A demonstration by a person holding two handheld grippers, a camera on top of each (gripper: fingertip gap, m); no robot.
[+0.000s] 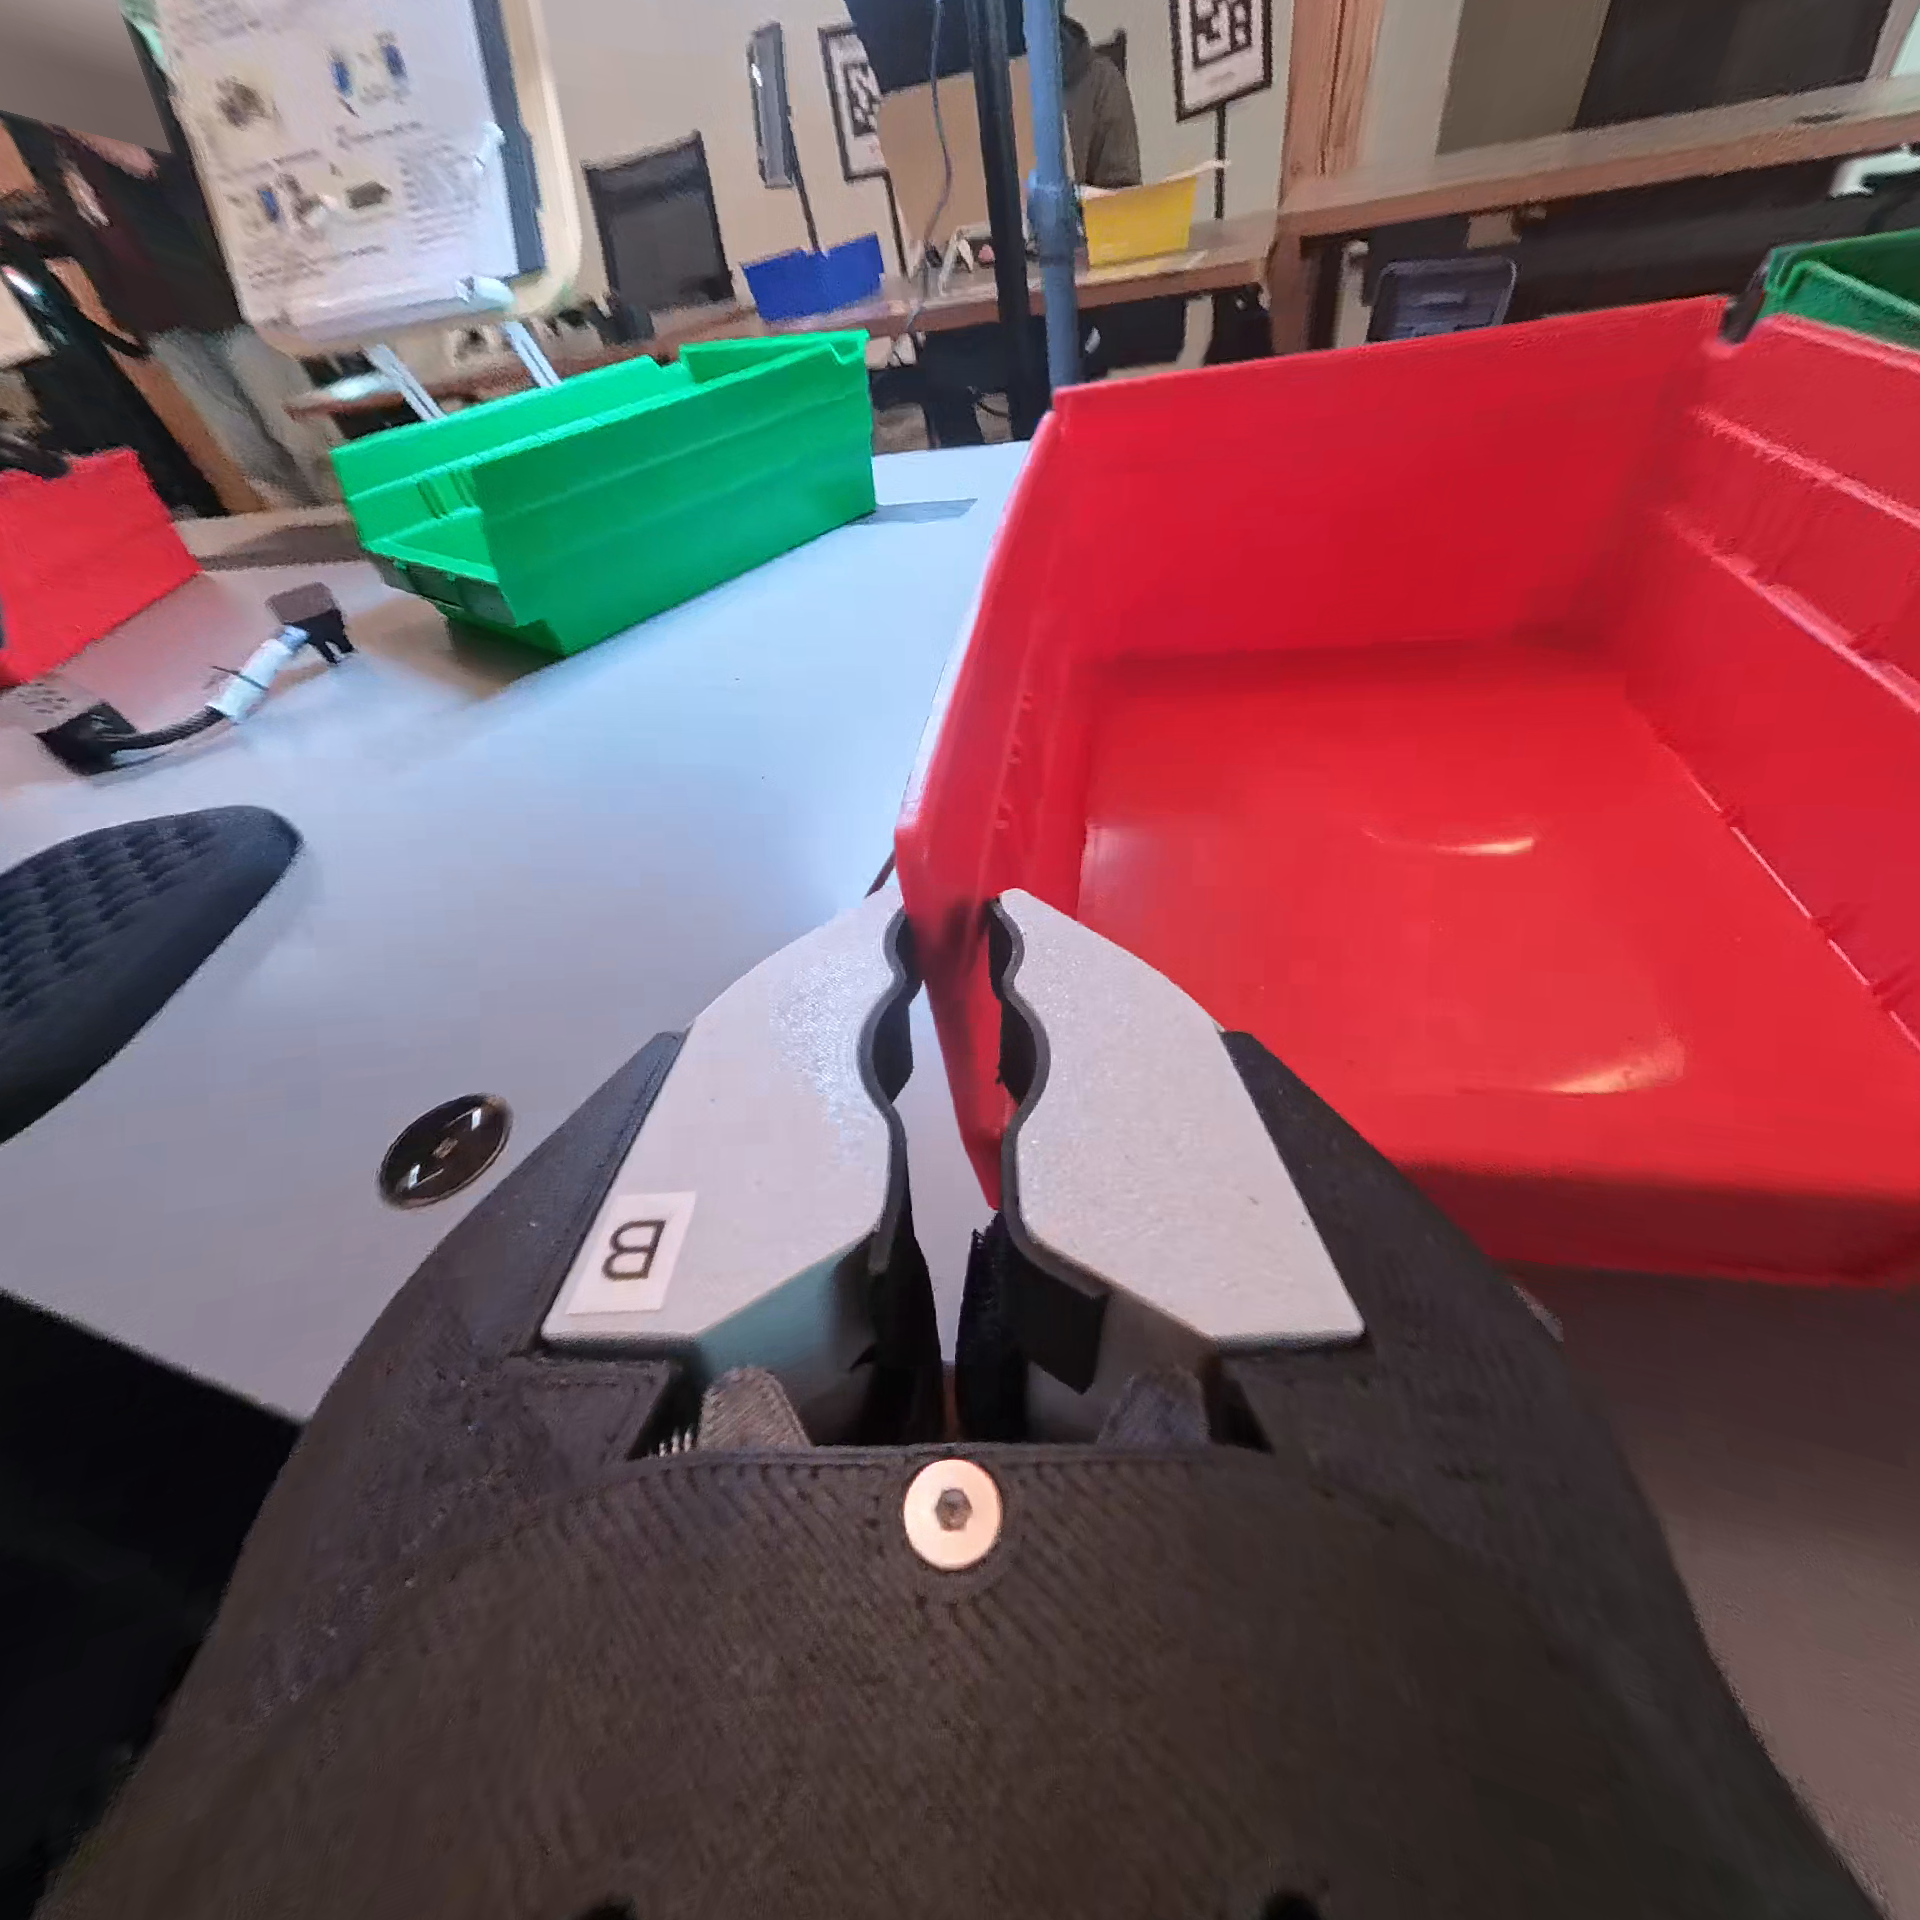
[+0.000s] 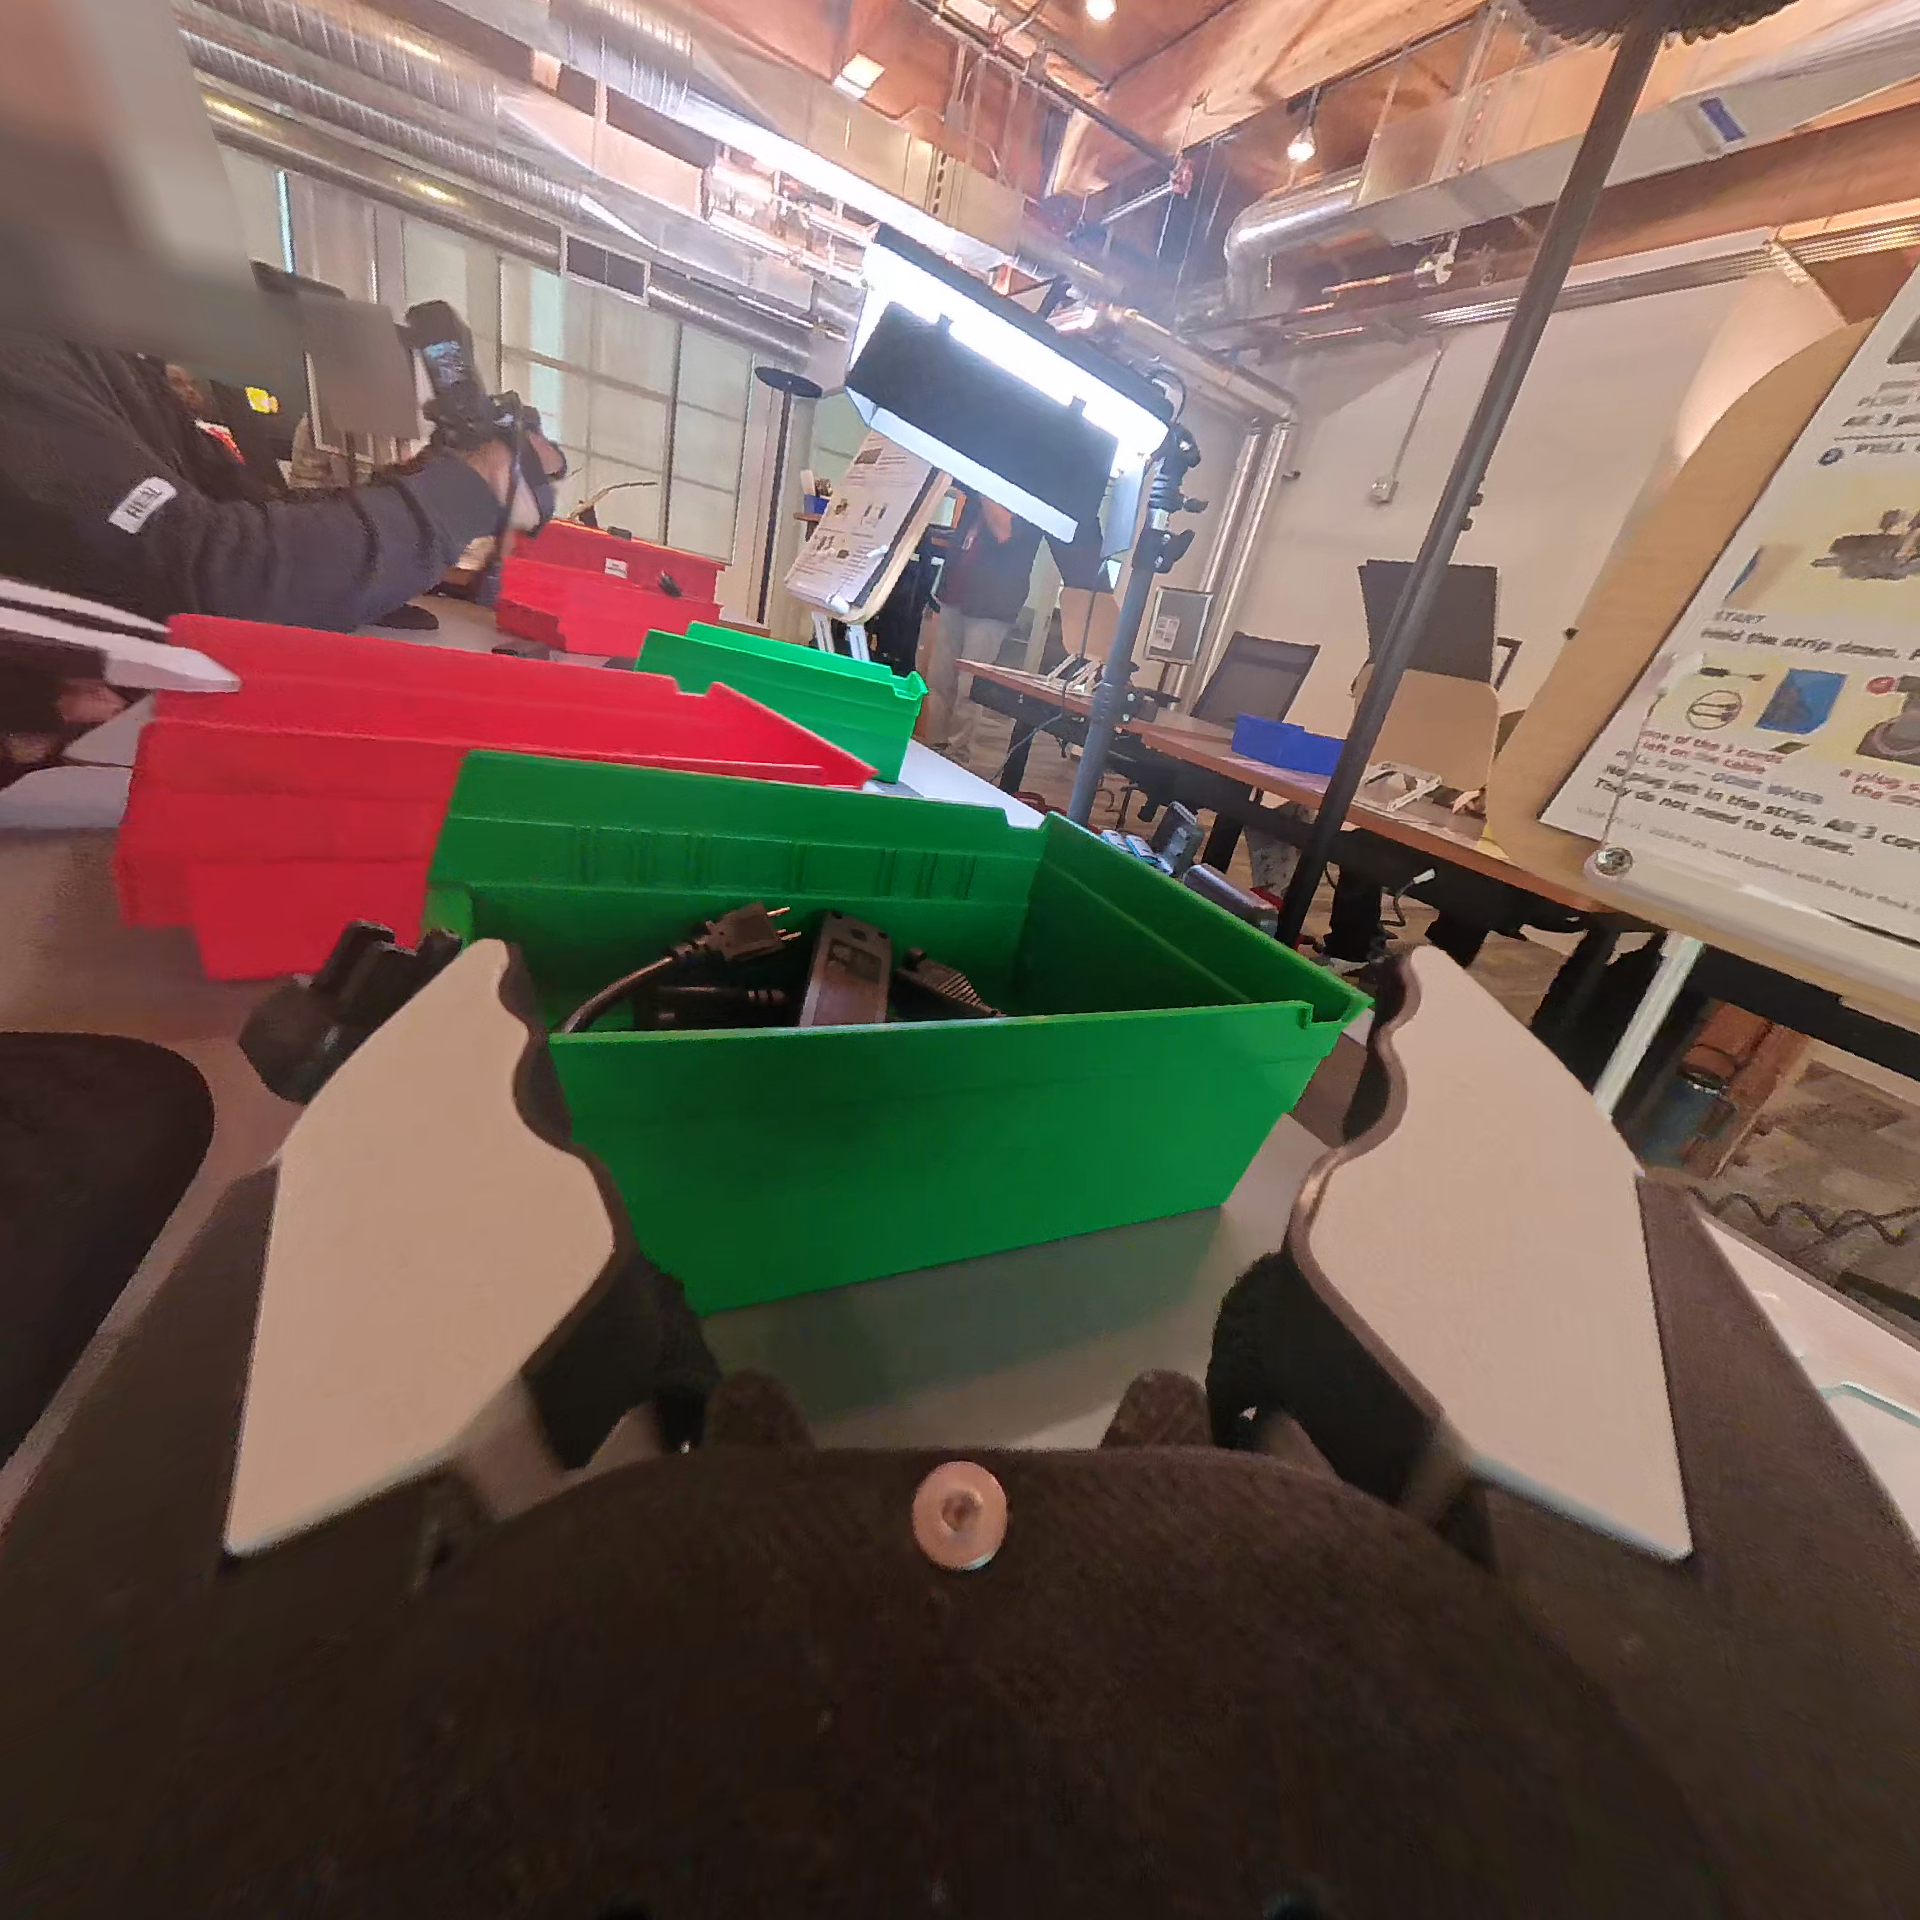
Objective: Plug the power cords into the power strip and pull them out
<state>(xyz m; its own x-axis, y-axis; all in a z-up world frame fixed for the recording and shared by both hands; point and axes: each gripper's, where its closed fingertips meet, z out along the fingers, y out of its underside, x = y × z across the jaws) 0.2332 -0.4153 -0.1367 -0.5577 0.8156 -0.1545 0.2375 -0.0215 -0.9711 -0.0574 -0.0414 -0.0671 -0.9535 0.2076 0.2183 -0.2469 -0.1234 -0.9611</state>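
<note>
Left gripper (image 1: 954, 935) is closed down on the near corner wall of the red bin (image 1: 1455, 831), one finger outside the wall, the other inside; the bin's floor shows bare and the bin looks tipped. Right gripper (image 2: 956, 1029) is spread wide with nothing between its fingers, sitting just short of the near wall of the green bin (image 2: 914, 1132). The black power cords (image 2: 727, 951) and the dark power strip (image 2: 850, 971) lie tangled in that green bin, at its near-left end. Grey table (image 1: 520, 883) under everything. Second green bin (image 1: 623, 499) far left on the table, and a short black cable with a plug (image 1: 234, 686) lies left of it.
</note>
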